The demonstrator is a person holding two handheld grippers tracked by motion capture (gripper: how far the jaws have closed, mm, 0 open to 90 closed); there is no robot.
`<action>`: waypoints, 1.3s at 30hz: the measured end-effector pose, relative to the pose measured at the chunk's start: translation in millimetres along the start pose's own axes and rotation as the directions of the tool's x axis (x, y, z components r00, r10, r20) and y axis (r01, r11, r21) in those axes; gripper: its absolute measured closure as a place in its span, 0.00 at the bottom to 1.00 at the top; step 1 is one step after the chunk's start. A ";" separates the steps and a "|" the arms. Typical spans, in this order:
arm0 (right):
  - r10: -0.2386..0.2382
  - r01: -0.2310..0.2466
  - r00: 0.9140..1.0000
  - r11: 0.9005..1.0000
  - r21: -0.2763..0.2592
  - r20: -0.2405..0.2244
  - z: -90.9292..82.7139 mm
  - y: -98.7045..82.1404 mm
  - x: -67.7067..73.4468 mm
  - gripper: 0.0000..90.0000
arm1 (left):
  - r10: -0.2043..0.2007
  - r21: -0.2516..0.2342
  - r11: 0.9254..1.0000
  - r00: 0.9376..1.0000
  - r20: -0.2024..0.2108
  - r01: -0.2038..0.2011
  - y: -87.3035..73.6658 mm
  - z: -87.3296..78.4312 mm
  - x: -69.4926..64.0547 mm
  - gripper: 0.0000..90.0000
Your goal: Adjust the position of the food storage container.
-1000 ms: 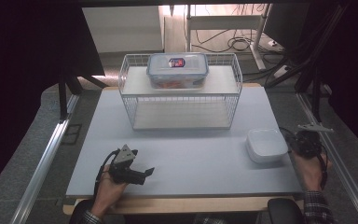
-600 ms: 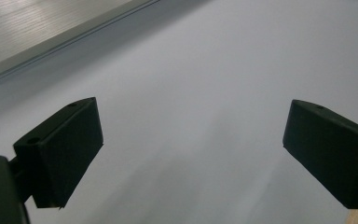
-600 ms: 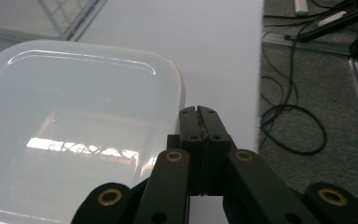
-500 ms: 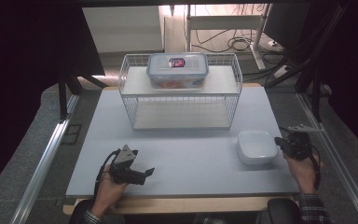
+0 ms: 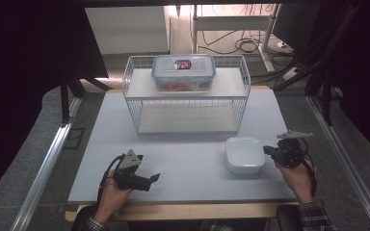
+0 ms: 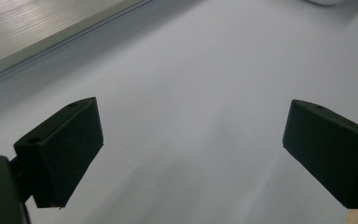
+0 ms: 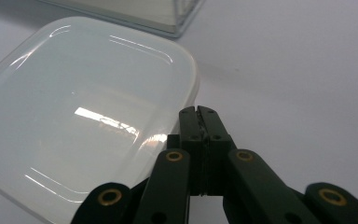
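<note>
The white lidded box (image 5: 244, 154) has been displaced toward the middle of the table (image 5: 188, 159): one second ago it lay close to the right edge, and it is now located just in front of the right end of the wire rack (image 5: 187, 96). The displacement is attributed to the right gripper (image 5: 269, 151), which has been carried inward along with the box and is positioned against its right side. In the right gripper view, the jaws are seen pressed fully together, with nothing held between them; their closed tips (image 7: 199, 113) rest at the rim of the box lid (image 7: 84, 107). The box is therefore being pushed, not gripped.

The left gripper (image 5: 150, 178) has remained in place near the front left of the table. Its jaws stand wide apart and hold nothing.

On the rack's top shelf, a clear food container (image 5: 183, 71) is stored, untouched. It is judged that the box is being slid into a position more convenient for later handling.
</note>
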State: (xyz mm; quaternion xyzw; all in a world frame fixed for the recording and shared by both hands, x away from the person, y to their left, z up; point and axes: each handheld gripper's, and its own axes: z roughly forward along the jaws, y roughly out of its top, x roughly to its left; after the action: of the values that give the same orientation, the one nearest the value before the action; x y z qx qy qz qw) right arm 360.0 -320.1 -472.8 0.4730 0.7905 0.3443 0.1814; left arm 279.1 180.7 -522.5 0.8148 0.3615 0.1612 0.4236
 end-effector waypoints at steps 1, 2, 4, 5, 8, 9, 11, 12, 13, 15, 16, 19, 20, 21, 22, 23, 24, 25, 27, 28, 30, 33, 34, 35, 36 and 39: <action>-0.008 0.008 1.000 1.000 0.001 -0.014 2.1 1.4 4.1 0.99 | 0.000 0.000 1.000 1.000 0.000 0.000 0.0 0.1 0.0 0.05; -0.011 0.011 1.000 1.000 0.002 -0.021 3.3 2.3 6.9 0.99 | 0.001 0.000 1.000 1.000 -0.001 -0.001 0.1 0.1 -0.2 0.05; -0.025 0.025 0.999 1.000 0.006 -0.048 6.9 4.8 15.5 0.99 | 0.002 0.001 1.000 1.000 -0.001 -0.002 0.1 0.1 -0.3 0.05; -0.030 0.031 0.998 0.999 0.008 -0.062 8.3 5.7 19.4 0.99 | 0.002 0.001 1.000 1.000 -0.002 -0.002 0.1 0.1 -0.3 0.05; -0.050 0.051 0.994 0.999 0.011 -0.100 12.4 7.9 31.0 0.99 | 0.000 0.001 1.000 1.000 -0.002 0.000 0.1 -0.1 0.0 0.05; -0.049 0.051 0.993 0.999 0.013 -0.108 13.3 8.7 34.4 0.99 | -0.001 0.001 1.000 1.000 -0.002 0.001 0.1 0.0 0.1 0.05; -0.059 0.062 0.989 0.998 0.013 -0.134 15.9 10.6 41.7 0.99 | -0.001 0.002 1.000 1.000 -0.002 0.001 0.1 -0.1 0.0 0.05; -0.062 0.065 0.987 0.998 0.012 -0.148 17.8 11.8 46.1 0.99 | -0.001 0.002 1.000 1.000 -0.002 0.001 0.2 -0.1 0.0 0.05; -0.066 0.069 0.986 0.998 0.011 -0.154 19.1 12.6 48.7 0.99 | -0.001 0.003 1.000 1.000 -0.002 0.001 0.2 0.0 0.1 0.05; -0.071 0.074 0.981 0.997 0.011 -0.179 22.5 15.1 56.7 0.99 | -0.002 0.004 1.000 1.000 -0.002 0.002 0.0 0.3 0.2 0.05; -0.075 0.078 0.979 0.997 0.009 -0.189 24.2 16.3 60.4 0.99 | -0.002 0.005 1.000 1.000 -0.002 0.002 0.0 0.4 0.2 0.05; -0.092 0.096 0.973 0.995 0.005 -0.213 29.1 19.7 71.1 0.99 | -0.002 0.006 1.000 1.000 -0.004 0.002 0.0 0.3 0.4 0.05; -0.096 0.100 0.970 0.995 0.007 -0.226 31.1 21.0 76.2 0.99 | -0.003 0.006 1.000 1.000 -0.004 0.003 0.0 0.3 0.4 0.05; -0.103 0.107 0.967 0.994 0.007 -0.234 32.7 22.0 80.2 0.99 | -0.004 0.007 1.000 1.000 -0.004 0.004 -0.1 0.4 0.5 0.05; -0.108 0.113 0.964 0.994 0.007 -0.243 34.3 22.8 84.2 0.99 | -0.004 0.008 1.000 1.000 -0.005 0.004 -0.1 0.4 0.6 0.05; -0.113 0.118 0.962 0.993 0.007 -0.250 35.7 23.5 88.1 0.99 | -0.006 0.009 1.000 1.000 -0.005 0.006 -0.1 0.5 0.5 0.05; -0.118 0.124 0.959 0.992 0.006 -0.259 37.0 24.1 91.7 0.99 | -0.006 0.009 1.000 1.000 -0.005 0.006 -0.1 0.4 0.5 0.05; -0.121 0.128 0.956 0.992 0.008 -0.266 37.9 24.6 95.3 0.99 | -0.006 0.010 1.000 1.000 -0.005 0.006 -0.1 0.4 0.4 0.05; -0.129 0.136 0.953 0.991 0.006 -0.274 39.9 25.4 101.4 0.99 | -0.005 0.010 1.000 1.000 -0.006 0.005 0.1 0.3 0.6 0.05; -0.132 0.140 0.951 0.990 0.006 -0.281 40.9 25.9 104.2 0.99 | -0.005 0.010 1.000 1.000 -0.006 0.005 0.1 0.4 0.6 0.05; -0.134 0.142 0.947 0.990 0.007 -0.292 42.6 26.8 109.2 0.99 | -0.006 0.011 1.000 1.000 -0.006 0.006 0.1 0.3 0.5 0.05; -0.137 0.145 0.943 0.989 0.005 -0.305 45.9 28.4 115.7 0.98 | -0.002 0.014 1.000 1.000 -0.006 0.002 0.4 -0.1 0.6 0.05; -0.137 0.145 0.941 0.989 0.003 -0.311 47.9 29.5 118.9 0.98 | -0.001 0.014 1.000 1.000 -0.006 0.002 0.4 -0.2 0.6 0.05; -0.137 0.146 0.939 0.989 0.003 -0.314 49.3 30.4 121.0 0.98 | -0.002 0.015 1.000 1.000 -0.005 0.002 0.4 -0.2 0.5 0.05; -0.139 0.148 0.937 0.989 0.003 -0.321 51.3 31.8 125.0 0.98 | -0.001 0.017 1.000 1.000 -0.004 0.001 0.4 -0.2 0.5 0.05; -0.182 0.188 0.935 0.982 -0.012 -0.304 51.0 34.1 131.8 0.97 | -0.004 0.020 1.000 1.000 0.000 0.004 0.2 -0.3 0.6 0.05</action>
State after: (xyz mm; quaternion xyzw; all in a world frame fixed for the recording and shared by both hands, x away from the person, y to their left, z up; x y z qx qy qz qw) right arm 348.3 -175.3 -478.8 0.3395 0.8528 0.3875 0.0851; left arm 279.4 181.2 -522.3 0.8183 0.3649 0.1566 0.4156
